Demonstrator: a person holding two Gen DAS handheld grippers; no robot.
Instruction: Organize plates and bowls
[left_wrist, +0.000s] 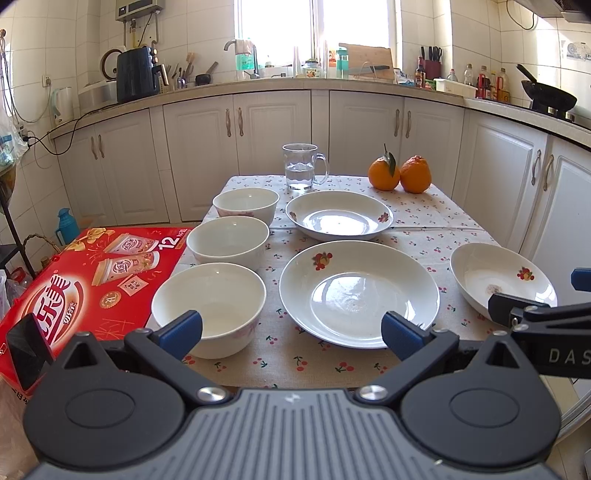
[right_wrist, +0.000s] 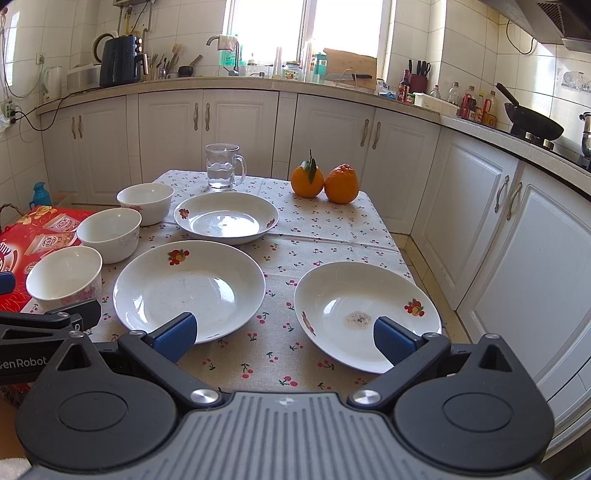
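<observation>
Three white bowls stand in a row down the table's left side: near bowl, middle bowl, far bowl. Three white plates with fruit prints lie to their right: a large centre plate, a far plate, and a right plate with a small speck of residue. My left gripper hangs open above the near table edge, between near bowl and centre plate. My right gripper hangs open between centre and right plates.
A glass mug of water and two oranges stand at the table's far end. A red carton abuts the left side. White cabinets run close along the right and back.
</observation>
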